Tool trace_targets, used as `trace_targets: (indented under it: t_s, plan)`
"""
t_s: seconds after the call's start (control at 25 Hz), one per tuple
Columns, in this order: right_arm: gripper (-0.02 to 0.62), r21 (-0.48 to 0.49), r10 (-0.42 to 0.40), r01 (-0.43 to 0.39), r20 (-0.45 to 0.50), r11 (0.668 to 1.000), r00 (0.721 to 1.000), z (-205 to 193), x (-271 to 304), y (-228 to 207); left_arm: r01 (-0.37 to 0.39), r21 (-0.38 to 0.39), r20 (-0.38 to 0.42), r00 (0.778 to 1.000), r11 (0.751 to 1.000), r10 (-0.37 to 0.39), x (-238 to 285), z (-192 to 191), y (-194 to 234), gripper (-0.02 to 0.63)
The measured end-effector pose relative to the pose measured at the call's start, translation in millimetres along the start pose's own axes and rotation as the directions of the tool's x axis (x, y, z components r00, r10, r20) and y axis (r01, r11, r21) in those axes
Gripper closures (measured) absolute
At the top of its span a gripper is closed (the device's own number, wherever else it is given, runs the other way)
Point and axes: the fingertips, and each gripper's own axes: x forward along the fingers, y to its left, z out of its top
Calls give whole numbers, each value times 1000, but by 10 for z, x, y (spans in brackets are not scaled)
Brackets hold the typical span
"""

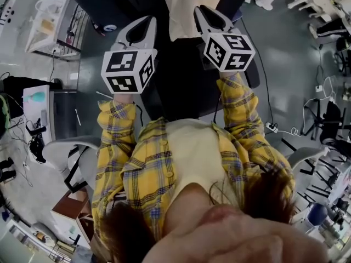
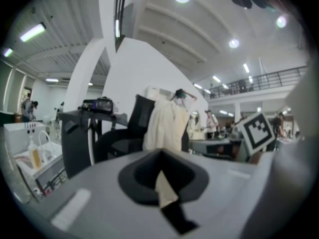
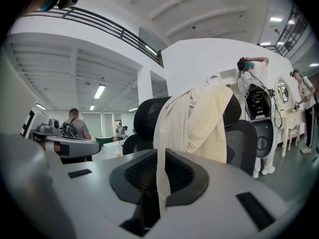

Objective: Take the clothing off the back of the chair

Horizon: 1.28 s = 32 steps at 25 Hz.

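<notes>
Two grippers point at a black office chair (image 1: 181, 81) that stands on a smooth grey floor (image 1: 285, 53), where cables run to a power strip (image 1: 271, 127). Cream clothing (image 1: 189, 10) hangs over the chair's back, apart from both tools. From the head view, the left gripper (image 1: 141, 26) and right gripper (image 1: 208, 16) are level with each other just short of the chair, held by arms in yellow plaid sleeves (image 1: 112, 147).

Only the gripper views show the room: a tall white hall with ceiling lights and a railed upper gallery (image 2: 279, 78), with people standing far off. The left gripper (image 2: 161, 171) sees the clothing (image 2: 164, 126) side-on, beside a dark desk unit (image 2: 77, 143). The right gripper (image 3: 160, 173) sees the garment (image 3: 199, 123) draped from the chair's headrest (image 3: 149, 113) down the backrest. In both views the fingers are drawn together to a thin slit and hold nothing; the cream cloth shows through the slit from beyond.
</notes>
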Motion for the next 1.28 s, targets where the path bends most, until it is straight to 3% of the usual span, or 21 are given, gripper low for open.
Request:
trace_targets:
  t_s: [0.36,0.72,1.08,1.28]
  plan:
    - [577,17,-89,89,33,996,995,118,273,-238,18,-3,8,1000,1000,-18,175,44,82,603]
    - [570,20,-100,99,32,995,995,91,342,-252,35,-2,-1,999,999,-35,275,3,136,603]
    - [377,6,-143,143,20,990,989,53,374,-415,36,-5,-14,999,999,-36,312,-42,127,603]
    - [320,36,-173,173,12,984,985,35,487,-568,21,-7,-23,1000,1000,-21,312,-80,193,603]
